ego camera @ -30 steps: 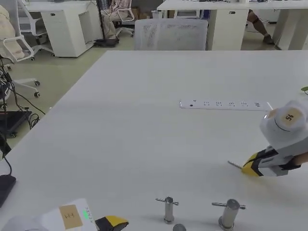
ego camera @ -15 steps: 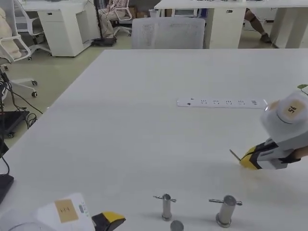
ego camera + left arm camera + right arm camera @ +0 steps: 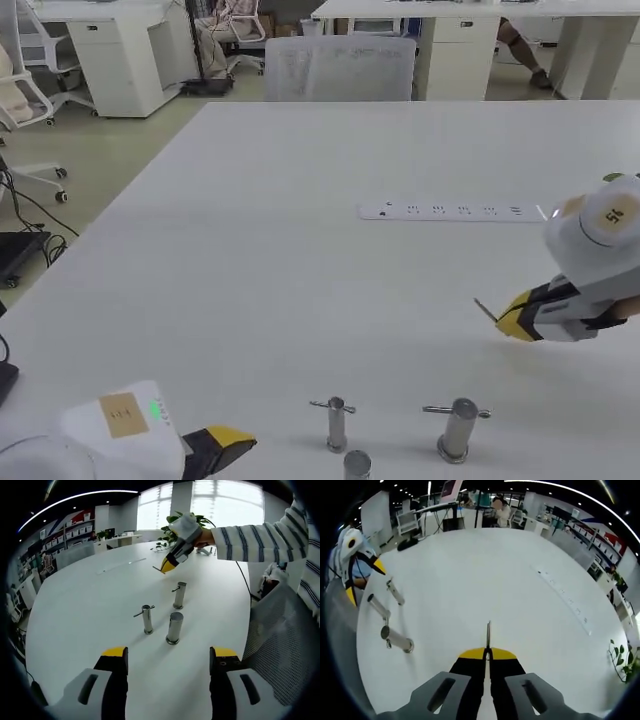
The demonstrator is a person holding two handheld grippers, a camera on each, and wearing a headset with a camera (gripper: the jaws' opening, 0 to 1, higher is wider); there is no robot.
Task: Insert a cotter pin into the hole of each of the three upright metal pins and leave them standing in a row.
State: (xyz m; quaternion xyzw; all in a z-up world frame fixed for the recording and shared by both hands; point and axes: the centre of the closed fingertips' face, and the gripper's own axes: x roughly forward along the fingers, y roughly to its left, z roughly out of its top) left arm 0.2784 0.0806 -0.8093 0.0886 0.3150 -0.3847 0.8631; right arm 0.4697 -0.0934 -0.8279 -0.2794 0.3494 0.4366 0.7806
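Observation:
Three upright metal pins stand near the table's front edge. The left pin (image 3: pixel 337 425) and the right pin (image 3: pixel 458 430) each carry a cotter pin through the top. The third pin (image 3: pixel 356 465), nearest me, has a bare top (image 3: pixel 174 628). My right gripper (image 3: pixel 508 320) hovers up and to the right of them, shut on a thin cotter pin (image 3: pixel 488 632) that sticks out ahead of its jaws. My left gripper (image 3: pixel 169 654) is open with nothing in it, low at the front left (image 3: pixel 215 450), facing the pins.
A white power strip (image 3: pixel 450 211) lies across the table behind the right gripper. A grey chair (image 3: pixel 340 68) stands at the far edge, with desks and a seated person beyond. A plant (image 3: pixel 620 178) is at the right edge.
The right gripper has lifted slightly with the cotter pin, which now angles up more. The head view has shifted a little. The pins and the left gripper stay put.

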